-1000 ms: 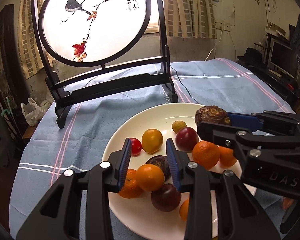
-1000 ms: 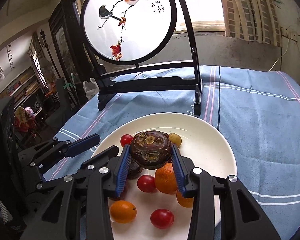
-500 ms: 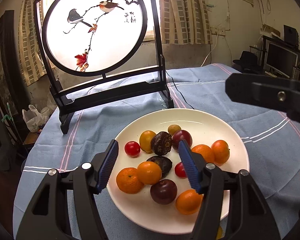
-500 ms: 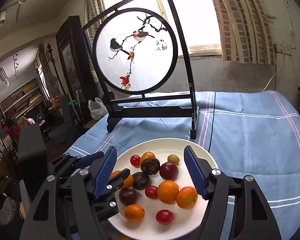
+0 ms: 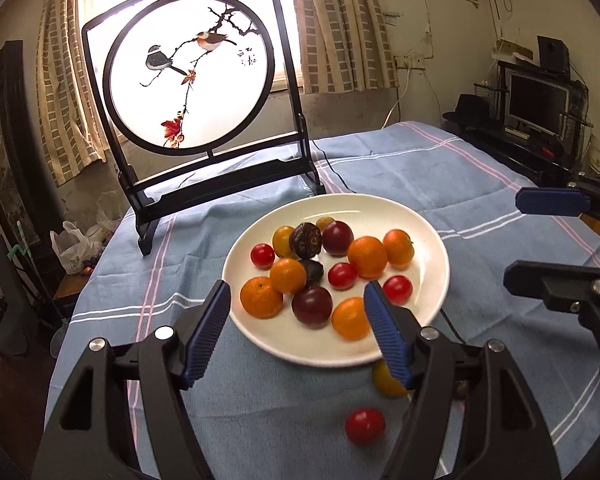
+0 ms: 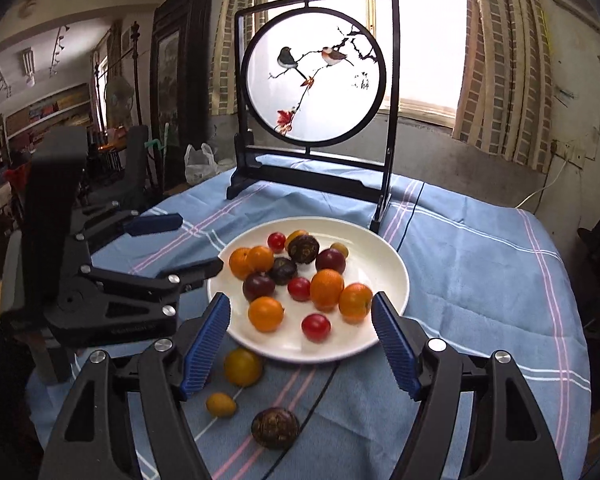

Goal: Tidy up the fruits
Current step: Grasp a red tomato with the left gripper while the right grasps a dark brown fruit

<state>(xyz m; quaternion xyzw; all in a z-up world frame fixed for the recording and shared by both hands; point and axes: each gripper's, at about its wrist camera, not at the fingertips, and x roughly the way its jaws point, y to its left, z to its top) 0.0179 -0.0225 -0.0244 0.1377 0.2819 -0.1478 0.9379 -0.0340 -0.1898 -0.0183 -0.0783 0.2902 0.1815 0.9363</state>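
Observation:
A white plate (image 5: 428, 236) (image 6: 384, 248) holds several oranges, red tomatoes, dark plums and brown passion fruits. My left gripper (image 5: 298, 330) is open and empty, raised above the plate's near rim. My right gripper (image 6: 300, 340) is open and empty above the plate's near edge. On the cloth near the plate lie a yellow-orange fruit (image 6: 243, 366) (image 5: 384, 380), a small yellow fruit (image 6: 220, 404), a brown passion fruit (image 6: 275, 427) and a red tomato (image 5: 365, 426). The right gripper also shows at the right of the left wrist view (image 5: 556, 240).
A black-framed round screen with painted birds (image 5: 188, 76) (image 6: 316, 76) stands on the blue cloth (image 5: 380, 168) behind the plate. A black cable (image 5: 336, 176) runs across the cloth. A monitor and shelves (image 5: 536, 100) stand to the right.
The right gripper let go of the brown passion fruit onto the plate and opened. Both grippers opened wide and drew back and up from the plate.

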